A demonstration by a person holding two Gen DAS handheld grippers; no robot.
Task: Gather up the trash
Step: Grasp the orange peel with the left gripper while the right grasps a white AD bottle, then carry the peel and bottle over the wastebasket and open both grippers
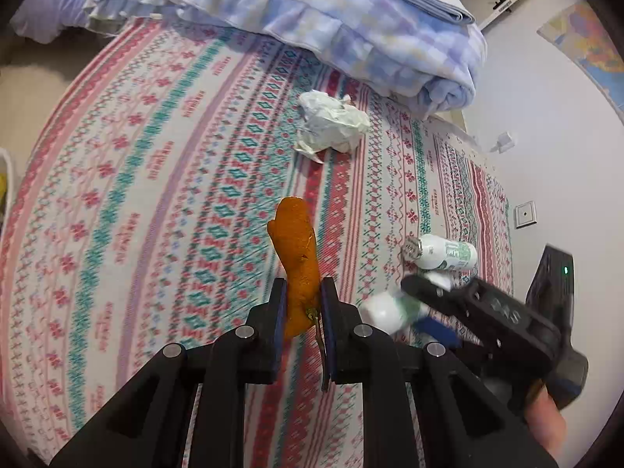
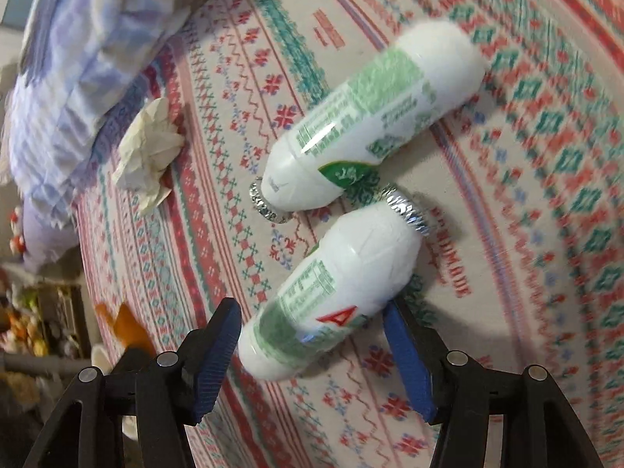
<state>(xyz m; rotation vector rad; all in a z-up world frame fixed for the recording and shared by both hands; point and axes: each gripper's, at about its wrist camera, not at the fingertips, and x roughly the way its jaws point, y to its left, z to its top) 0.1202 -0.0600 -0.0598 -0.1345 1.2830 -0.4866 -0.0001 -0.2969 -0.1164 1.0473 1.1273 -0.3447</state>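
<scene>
Left gripper (image 1: 302, 304): jaws clamped on an orange peel (image 1: 296, 261), which sticks up past the fingertips, lifted clear of the bedsheet; a thin dark stem hangs down from it between the pads.
Right gripper (image 2: 312, 335): jaws apart, straddling the base end of the near bottle (image 2: 331, 296); motion blur makes it hard to say whether either pad touches it, but they do not look pressed on.
Near bottle: small white drink bottle with a green label and a crimped foil cap, lying on its side on the bedsheet, cap pointing away from the gripper.
Far bottle (image 2: 370, 121): same kind, lying on its side just beyond the near one, its foil cap turned the opposite way; the two are close together and may just touch near their necks.
Hand (image 1: 544, 421): a person's fingers wrap the right gripper's handle at the lower right of the left wrist view.
Crumpled paper (image 1: 331, 124): a white wad farther up the bed, well apart from the bottles, near the folded quilt.
Quilt (image 1: 351, 31): pale blue checked, folded and piled at the far end of the bed.
Bedsheet (image 1: 156, 195): red, teal and white banded pattern, covering the whole bed.
Wall (image 1: 546, 117): white, along the bed's right edge, with a socket plate.
</scene>
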